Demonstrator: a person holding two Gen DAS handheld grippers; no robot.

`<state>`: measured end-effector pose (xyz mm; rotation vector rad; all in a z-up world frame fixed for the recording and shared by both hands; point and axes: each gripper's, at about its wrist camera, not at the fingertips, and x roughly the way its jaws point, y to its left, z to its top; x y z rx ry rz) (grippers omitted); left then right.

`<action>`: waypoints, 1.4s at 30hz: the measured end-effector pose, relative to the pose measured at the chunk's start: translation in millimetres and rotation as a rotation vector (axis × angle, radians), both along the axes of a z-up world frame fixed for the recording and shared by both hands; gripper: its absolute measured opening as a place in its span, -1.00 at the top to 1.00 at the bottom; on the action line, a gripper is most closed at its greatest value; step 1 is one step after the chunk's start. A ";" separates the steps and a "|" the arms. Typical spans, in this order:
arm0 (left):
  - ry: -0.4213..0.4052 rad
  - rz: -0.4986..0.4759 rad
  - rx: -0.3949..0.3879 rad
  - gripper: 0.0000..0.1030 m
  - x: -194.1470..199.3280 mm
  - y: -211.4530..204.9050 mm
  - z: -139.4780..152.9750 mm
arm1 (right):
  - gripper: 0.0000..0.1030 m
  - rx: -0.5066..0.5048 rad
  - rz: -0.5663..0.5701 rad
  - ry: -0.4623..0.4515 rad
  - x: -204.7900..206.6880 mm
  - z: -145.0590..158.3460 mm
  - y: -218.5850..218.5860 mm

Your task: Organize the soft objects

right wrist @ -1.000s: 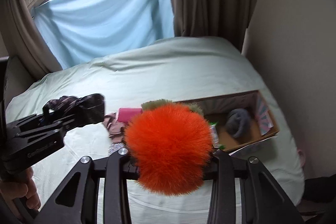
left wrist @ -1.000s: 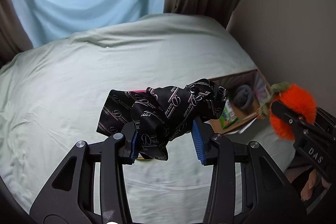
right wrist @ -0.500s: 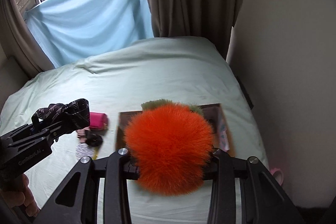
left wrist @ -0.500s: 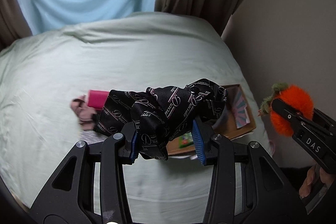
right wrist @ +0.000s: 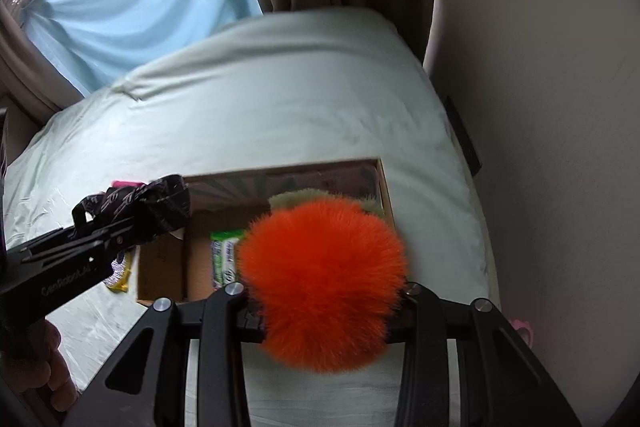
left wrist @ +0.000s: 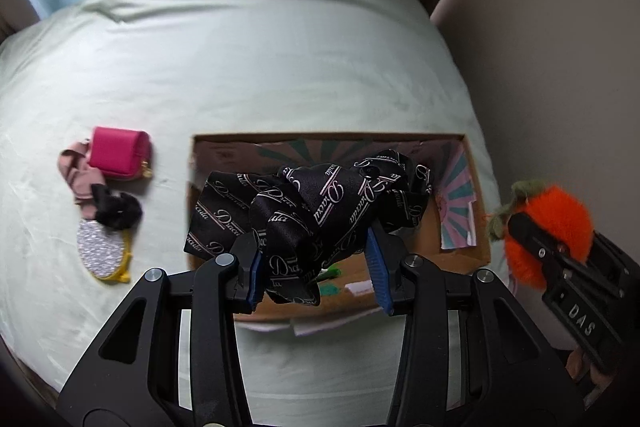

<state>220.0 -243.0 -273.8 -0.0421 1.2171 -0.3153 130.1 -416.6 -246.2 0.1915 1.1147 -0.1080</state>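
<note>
Carrying black printed scarf [left wrist: 316, 211] clamped in left gripper [left wrist: 316, 267], above cardboard box [left wrist: 460, 143] on bed [left wrist: 260, 67]. Right gripper [right wrist: 324, 311] squeezes orange pompom [right wrist: 324, 279], near box's right wall. Risk: scarf's loose tail drapes over left rim on release; pompom rolls off bed.

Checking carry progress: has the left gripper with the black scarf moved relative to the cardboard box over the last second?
Yes. The left gripper with the black scarf has moved from over bare bedsheet to above the cardboard box.
</note>
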 end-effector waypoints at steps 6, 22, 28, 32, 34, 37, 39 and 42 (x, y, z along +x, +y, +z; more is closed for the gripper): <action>0.070 -0.010 0.036 0.25 26.3 -19.6 -40.4 | 0.33 0.016 -0.002 0.087 9.5 -39.1 -10.3; 0.083 -0.050 0.138 -0.93 55.4 -22.9 -54.6 | -0.97 0.079 0.075 0.157 15.8 -82.7 -1.8; 0.082 -0.043 0.124 -0.93 52.8 -12.7 -46.2 | -0.97 0.094 0.067 0.136 12.4 -78.4 0.7; 0.058 -0.043 0.119 -0.93 44.8 -7.5 -33.0 | -0.97 0.089 0.067 0.117 11.2 -67.0 2.3; 0.041 -0.042 0.116 -0.93 39.3 -4.2 -23.4 | -0.97 0.084 0.068 0.103 9.4 -58.4 3.9; 0.010 -0.036 0.109 -0.93 28.8 5.0 -4.1 | -0.97 0.070 0.073 0.080 5.5 -43.7 8.1; -0.006 -0.031 0.105 -0.93 22.6 10.1 6.6 | -0.97 0.051 0.084 0.060 2.4 -32.0 13.1; -0.043 -0.017 0.108 -0.93 8.8 22.9 29.6 | -0.98 0.036 0.103 0.039 -2.6 -13.5 20.7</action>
